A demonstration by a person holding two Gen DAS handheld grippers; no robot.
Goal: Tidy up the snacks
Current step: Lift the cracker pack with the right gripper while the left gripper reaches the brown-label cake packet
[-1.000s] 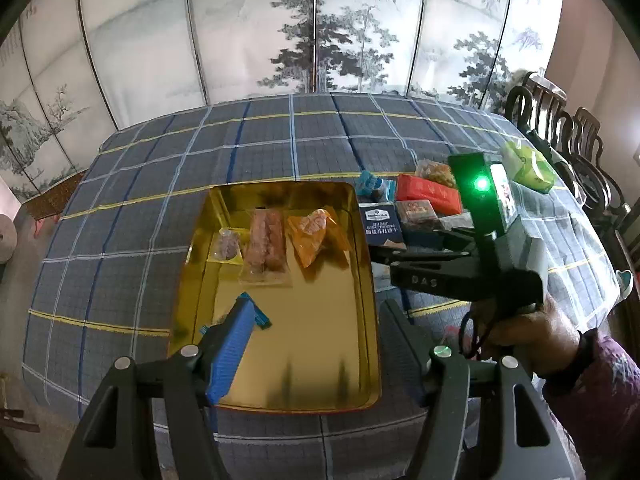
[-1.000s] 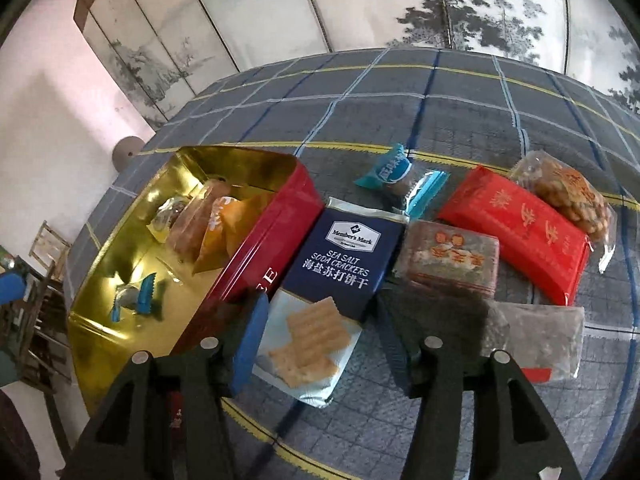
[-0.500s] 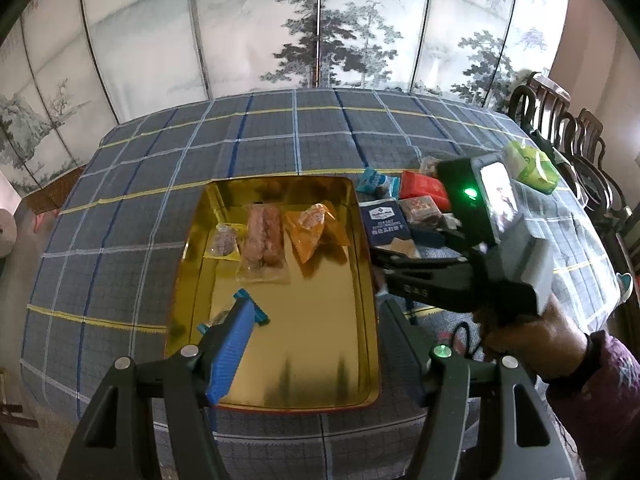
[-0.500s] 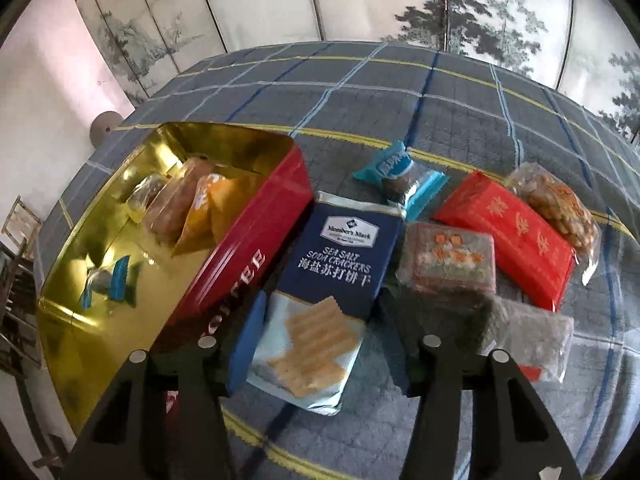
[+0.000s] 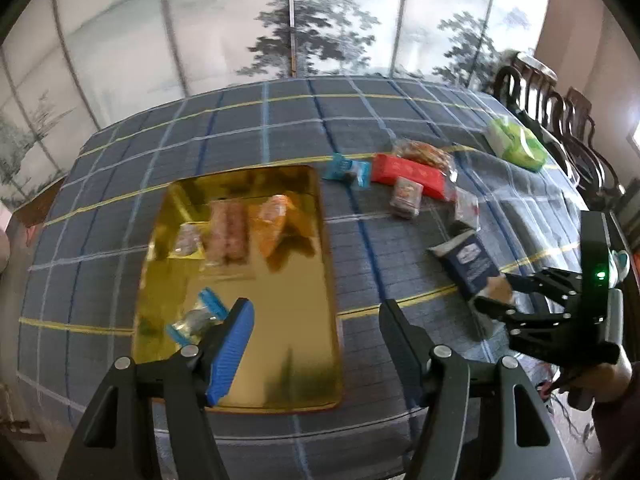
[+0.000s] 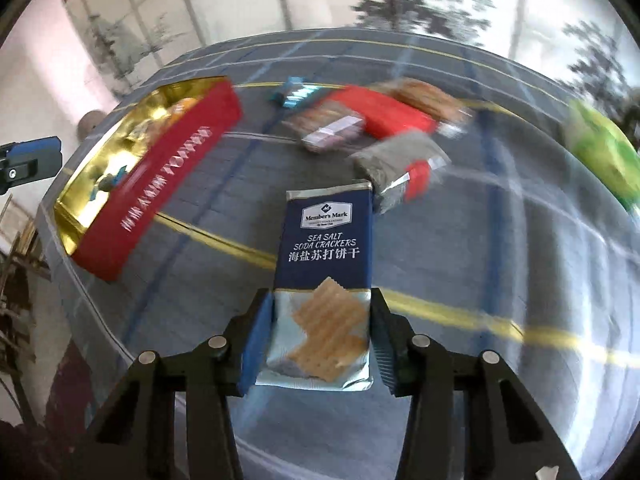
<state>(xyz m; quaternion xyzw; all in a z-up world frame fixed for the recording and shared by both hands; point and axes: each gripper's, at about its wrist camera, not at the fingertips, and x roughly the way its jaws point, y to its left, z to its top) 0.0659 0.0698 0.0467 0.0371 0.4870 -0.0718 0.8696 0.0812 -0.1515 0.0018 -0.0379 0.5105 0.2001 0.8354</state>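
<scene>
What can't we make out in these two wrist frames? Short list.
- Right wrist view: lettering on the red tin wall is motion-smeared, unreadable.
- Same view: loose snacks behind the cracker pack are blurred; labels illegible.
- Right gripper shut on the cracker pack; the pack's underside is hidden.
- Left wrist view: left gripper open, its right finger covers tablecloth beside the tin.
- Left view: cracker pack print too small to read.
</scene>
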